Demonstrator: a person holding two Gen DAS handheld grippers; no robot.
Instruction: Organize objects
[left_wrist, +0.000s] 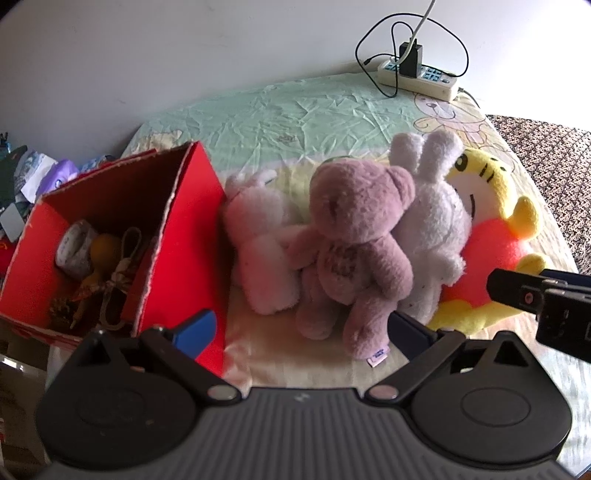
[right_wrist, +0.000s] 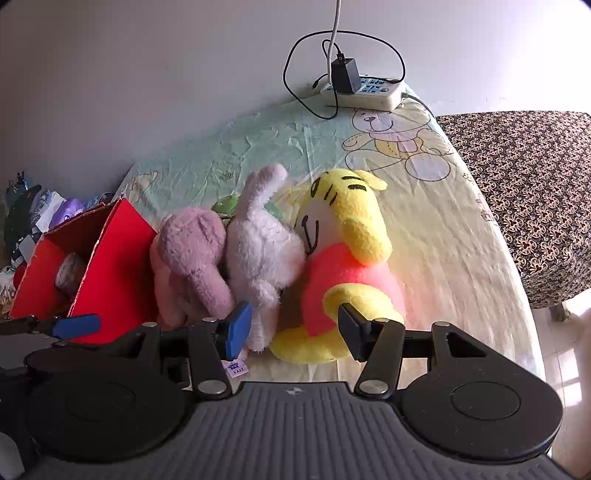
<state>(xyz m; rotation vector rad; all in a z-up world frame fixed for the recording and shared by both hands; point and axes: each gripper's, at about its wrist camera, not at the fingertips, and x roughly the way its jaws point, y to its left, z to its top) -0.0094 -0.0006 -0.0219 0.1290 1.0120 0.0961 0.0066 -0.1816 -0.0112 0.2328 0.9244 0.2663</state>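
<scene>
Plush toys lie in a row on the bed: a pale pink plush (left_wrist: 260, 243), a mauve teddy bear (left_wrist: 351, 240) (right_wrist: 188, 266), a white-lilac rabbit (left_wrist: 432, 221) (right_wrist: 262, 243) and a yellow tiger in a red shirt (left_wrist: 491, 236) (right_wrist: 343, 266). An open red cardboard box (left_wrist: 181, 236) (right_wrist: 110, 258) stands to their left and holds small items. My left gripper (left_wrist: 301, 330) is open and empty, just in front of the bear's legs. My right gripper (right_wrist: 293, 332) is open and empty, its jaws at the tiger's lower body.
A white power strip (left_wrist: 417, 75) (right_wrist: 364, 92) with a black charger and cables lies at the bed's far edge by the wall. A patterned brown cloth (right_wrist: 524, 192) covers furniture on the right. Clutter (left_wrist: 33, 173) sits left of the box.
</scene>
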